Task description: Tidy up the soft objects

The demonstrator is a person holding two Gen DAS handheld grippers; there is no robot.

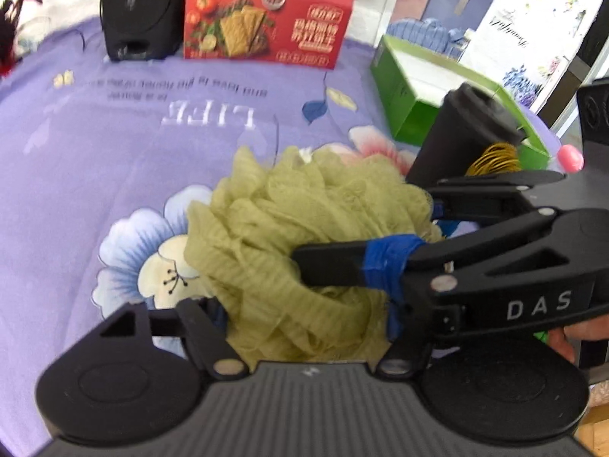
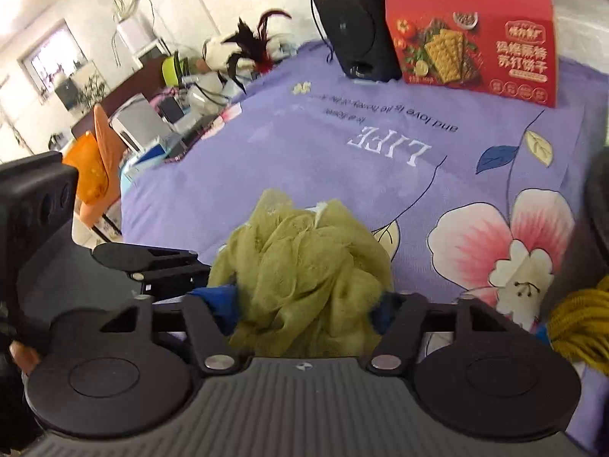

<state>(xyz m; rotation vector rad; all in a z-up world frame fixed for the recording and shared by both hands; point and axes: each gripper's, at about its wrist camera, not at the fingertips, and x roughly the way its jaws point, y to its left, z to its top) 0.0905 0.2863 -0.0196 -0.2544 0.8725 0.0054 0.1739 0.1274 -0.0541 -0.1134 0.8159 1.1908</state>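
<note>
An olive-green mesh bath pouf lies on the purple flowered cloth. In the left wrist view my left gripper has the pouf between its fingers. My right gripper comes in from the right, its blue-taped finger pressed into the pouf. In the right wrist view the pouf fills the gap of my right gripper, squeezed between blue-taped fingers. The left gripper shows at the left, touching the pouf.
A red cracker box and a black speaker stand at the back. An open green box, a black cup, yellow yarn and a pink object are at the right. Clutter lies off the table's left edge.
</note>
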